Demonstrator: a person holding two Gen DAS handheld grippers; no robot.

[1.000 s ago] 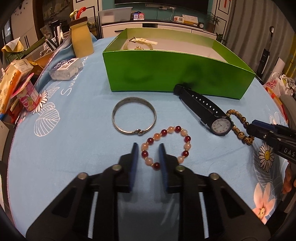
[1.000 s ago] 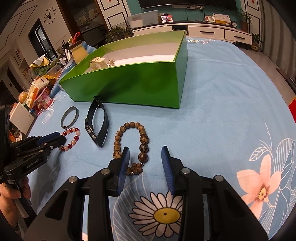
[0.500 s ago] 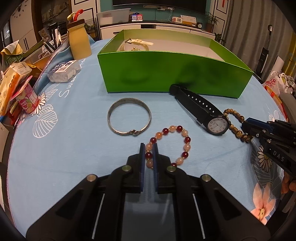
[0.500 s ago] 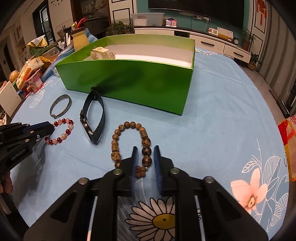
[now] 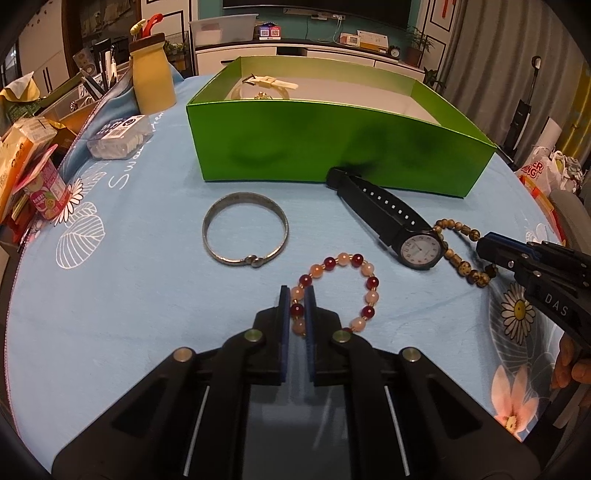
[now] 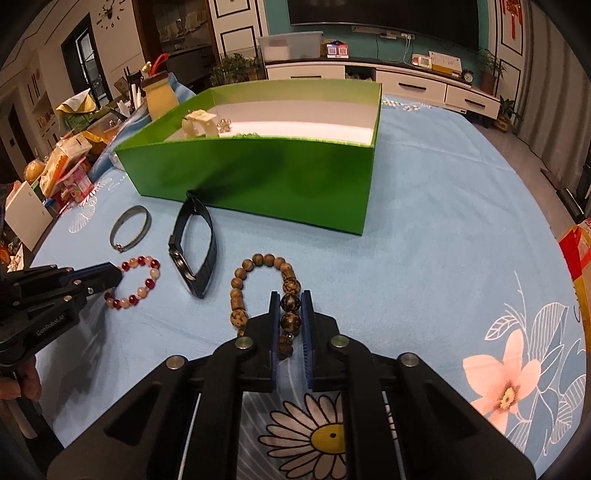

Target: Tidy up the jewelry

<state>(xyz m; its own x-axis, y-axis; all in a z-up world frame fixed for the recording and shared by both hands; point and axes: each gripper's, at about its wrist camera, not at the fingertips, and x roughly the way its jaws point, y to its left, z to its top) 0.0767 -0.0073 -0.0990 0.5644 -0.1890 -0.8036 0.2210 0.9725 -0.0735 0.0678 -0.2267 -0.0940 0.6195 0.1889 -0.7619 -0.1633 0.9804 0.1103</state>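
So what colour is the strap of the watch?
Black strap, clearest in the left wrist view.

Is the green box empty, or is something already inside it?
Not empty. The green box is open on top, and a pale watch with some small shiny pieces lies in its far left corner; the rest of its floor looks bare.

My table wears a blue cloth printed with daisies and a pink flower. Behind it a long white cabinet runs under a dark TV on a teal wall. Potted plants stand at its end. Grey curtains hang on the right, and a clock hangs on the white panelled wall at left. The light is warm and dim.
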